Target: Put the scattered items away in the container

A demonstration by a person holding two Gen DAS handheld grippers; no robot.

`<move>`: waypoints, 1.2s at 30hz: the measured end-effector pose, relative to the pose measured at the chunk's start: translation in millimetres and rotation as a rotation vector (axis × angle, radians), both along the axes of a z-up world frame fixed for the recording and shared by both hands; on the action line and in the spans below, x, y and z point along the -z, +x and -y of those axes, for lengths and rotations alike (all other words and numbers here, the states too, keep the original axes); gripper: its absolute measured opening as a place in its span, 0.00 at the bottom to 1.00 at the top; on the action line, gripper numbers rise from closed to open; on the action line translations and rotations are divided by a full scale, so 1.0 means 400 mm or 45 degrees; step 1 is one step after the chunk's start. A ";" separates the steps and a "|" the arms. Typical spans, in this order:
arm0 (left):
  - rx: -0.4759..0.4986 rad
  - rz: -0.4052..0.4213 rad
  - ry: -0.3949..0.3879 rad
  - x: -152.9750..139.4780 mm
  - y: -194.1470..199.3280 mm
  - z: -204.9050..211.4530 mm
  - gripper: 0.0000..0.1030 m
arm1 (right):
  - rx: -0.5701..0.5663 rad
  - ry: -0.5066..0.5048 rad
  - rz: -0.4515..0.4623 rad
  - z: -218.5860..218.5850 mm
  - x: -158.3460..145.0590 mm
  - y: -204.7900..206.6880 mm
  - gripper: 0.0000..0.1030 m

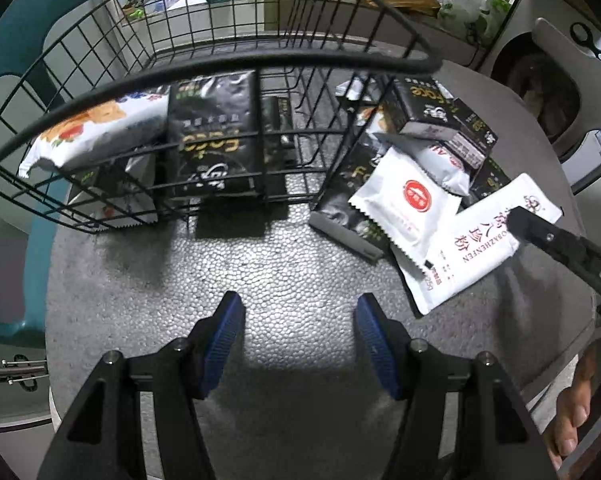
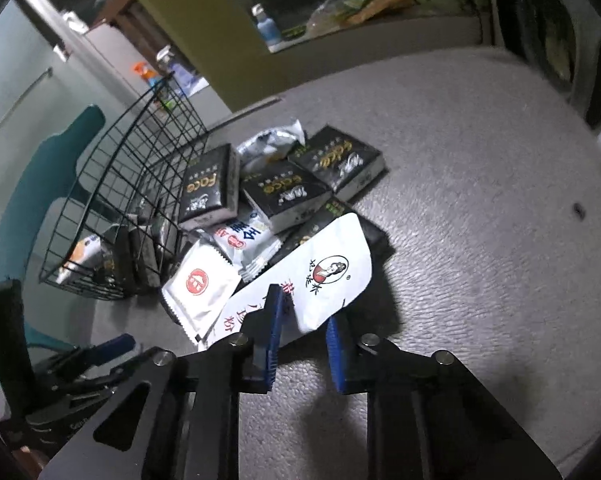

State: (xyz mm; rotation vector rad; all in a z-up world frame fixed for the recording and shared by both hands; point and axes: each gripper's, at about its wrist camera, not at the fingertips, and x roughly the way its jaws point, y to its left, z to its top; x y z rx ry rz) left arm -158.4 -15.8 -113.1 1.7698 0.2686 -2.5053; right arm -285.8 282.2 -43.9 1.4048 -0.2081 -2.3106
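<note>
Blue pads of my right tongs (image 2: 300, 344) sit nearest the lens, partly closed around the near edge of the long white sachet (image 2: 332, 276). The sachet's corner lies in the gap between them, but I cannot tell whether both pads are actually biting it or only bracketing it. It rests tilted on top of the pile, leaning over a black packet beneath, so it looks free to lift.

My left tongs (image 1: 300, 340) hang wide open over bare grey counter (image 1: 284, 264), holding nothing, just in front of the wire basket (image 1: 204, 80). From that view the tip of the right tongs reaches onto the sachet (image 1: 480, 240).

The basket already holds a black Face pack (image 1: 212, 136) and a fruit-printed white pouch (image 1: 96, 132). Still outside, heaped against its right wall, are the square white sachet with a red seal (image 2: 198, 284), a blue-lettered white sachet (image 2: 246, 240) and several black Face boxes (image 2: 336, 164).

To do this step well, I judge I should push a little deeper before squeezing, so the pads take more than the crimped edge; thin film may slip or fold. Then I would lift straight up to clear the red-seal sachet lying just beside it, swing left over the rim, and release low inside. The left tongs should stay clear of that path.
</note>
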 end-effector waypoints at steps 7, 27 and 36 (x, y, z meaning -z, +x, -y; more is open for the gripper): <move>0.060 0.014 -0.020 -0.004 -0.009 -0.063 0.64 | 0.016 0.194 -0.002 -0.047 -0.032 0.047 0.19; 0.088 0.036 0.047 0.002 -0.073 -0.168 0.64 | 0.177 0.123 0.201 -0.201 0.055 0.030 0.38; 0.029 0.037 0.053 -0.001 -0.038 -0.088 0.64 | -0.060 0.226 -0.004 -0.076 -0.003 0.131 0.43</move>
